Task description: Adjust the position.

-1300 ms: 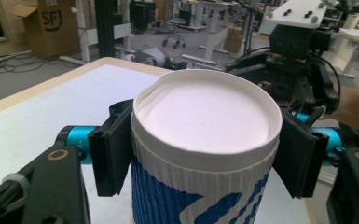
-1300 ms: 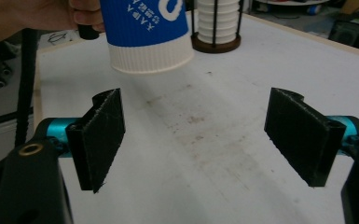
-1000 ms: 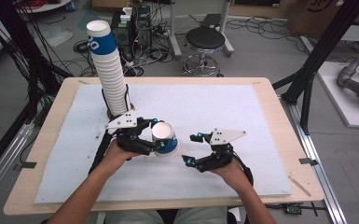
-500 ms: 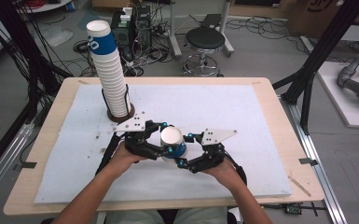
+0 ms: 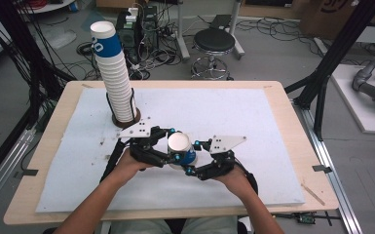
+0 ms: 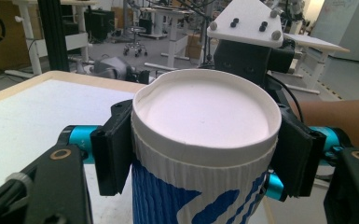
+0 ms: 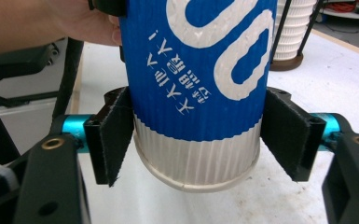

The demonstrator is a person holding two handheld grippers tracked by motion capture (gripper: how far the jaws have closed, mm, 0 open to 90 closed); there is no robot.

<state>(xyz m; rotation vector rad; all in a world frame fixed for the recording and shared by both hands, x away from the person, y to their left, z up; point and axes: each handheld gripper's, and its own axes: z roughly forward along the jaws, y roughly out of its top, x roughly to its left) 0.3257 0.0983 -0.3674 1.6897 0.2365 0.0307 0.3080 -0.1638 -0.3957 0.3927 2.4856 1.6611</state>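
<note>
Blue-and-white paper cup (image 5: pixel 179 148), inverted with its mouth hidden, is clamped by left claw (image 5: pixel 164 146) and right claw (image 5: pixel 195 157).

cup stack (image 5: pixel 117 83) blocks far-left, mat (image 5: pixel 253 122) open rightward

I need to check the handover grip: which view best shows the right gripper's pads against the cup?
The right gripper view: its pads flank the cup near its ribbed white rim. The left gripper view shows the cup's base end between the left gripper's pads. The high view shows both grippers at the cup, with contact too small to judge.
</note>
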